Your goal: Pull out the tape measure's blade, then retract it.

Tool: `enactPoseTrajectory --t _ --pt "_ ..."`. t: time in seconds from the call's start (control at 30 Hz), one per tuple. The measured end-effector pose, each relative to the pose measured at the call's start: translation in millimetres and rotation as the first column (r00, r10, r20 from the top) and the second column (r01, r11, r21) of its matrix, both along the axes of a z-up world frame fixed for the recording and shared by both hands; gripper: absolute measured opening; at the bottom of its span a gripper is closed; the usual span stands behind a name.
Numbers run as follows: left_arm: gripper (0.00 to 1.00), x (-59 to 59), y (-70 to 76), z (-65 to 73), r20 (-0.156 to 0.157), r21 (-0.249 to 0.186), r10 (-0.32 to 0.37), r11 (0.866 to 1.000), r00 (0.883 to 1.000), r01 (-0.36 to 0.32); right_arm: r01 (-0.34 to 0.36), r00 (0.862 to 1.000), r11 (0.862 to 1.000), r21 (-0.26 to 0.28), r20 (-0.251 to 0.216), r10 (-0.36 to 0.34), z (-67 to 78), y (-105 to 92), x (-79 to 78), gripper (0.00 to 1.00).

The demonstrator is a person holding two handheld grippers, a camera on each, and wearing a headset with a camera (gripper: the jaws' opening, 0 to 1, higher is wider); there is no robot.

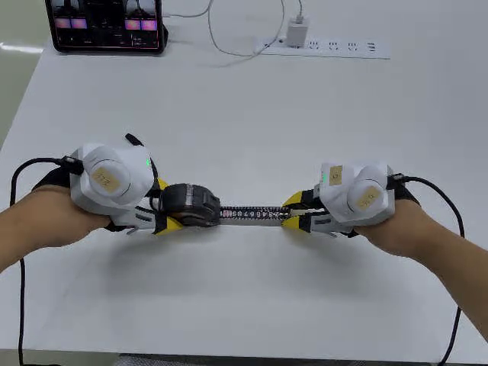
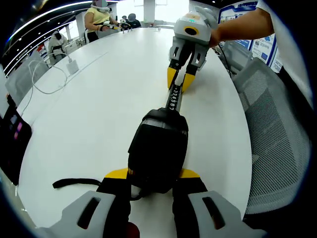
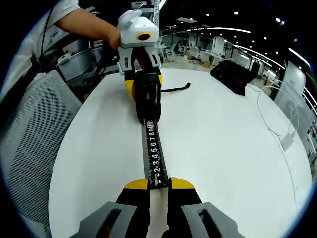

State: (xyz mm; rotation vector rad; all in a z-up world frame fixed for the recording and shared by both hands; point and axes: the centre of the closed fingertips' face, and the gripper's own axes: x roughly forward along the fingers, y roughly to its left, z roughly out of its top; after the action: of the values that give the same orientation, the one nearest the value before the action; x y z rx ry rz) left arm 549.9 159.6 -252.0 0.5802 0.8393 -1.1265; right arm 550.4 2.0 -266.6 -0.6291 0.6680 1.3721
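Jaws on tape measure (image 1: 189, 204), white workbench (image 1: 244, 107)

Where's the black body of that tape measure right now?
In the head view the tape measure case is left of centre, toward the front of the white table, clamped in the left tool, its blade running right to the right tool.

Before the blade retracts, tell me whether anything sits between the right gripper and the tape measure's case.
Nothing visible does. The blade runs straight over bare table from the right gripper to the case, which the left gripper holds. The case's strap lies off to the side, clear of that line.
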Motion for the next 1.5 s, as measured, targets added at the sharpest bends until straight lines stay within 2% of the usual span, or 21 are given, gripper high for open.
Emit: enactPoseTrajectory --t 1.5 --pt "0.27 -0.5 -1.0 -0.1 0.001 -0.001 -0.003 1.0 1.0 0.003 0.047 0.999 0.997 -0.06 0.011 -0.046 -0.3 -51.9 -0.1 0.08"
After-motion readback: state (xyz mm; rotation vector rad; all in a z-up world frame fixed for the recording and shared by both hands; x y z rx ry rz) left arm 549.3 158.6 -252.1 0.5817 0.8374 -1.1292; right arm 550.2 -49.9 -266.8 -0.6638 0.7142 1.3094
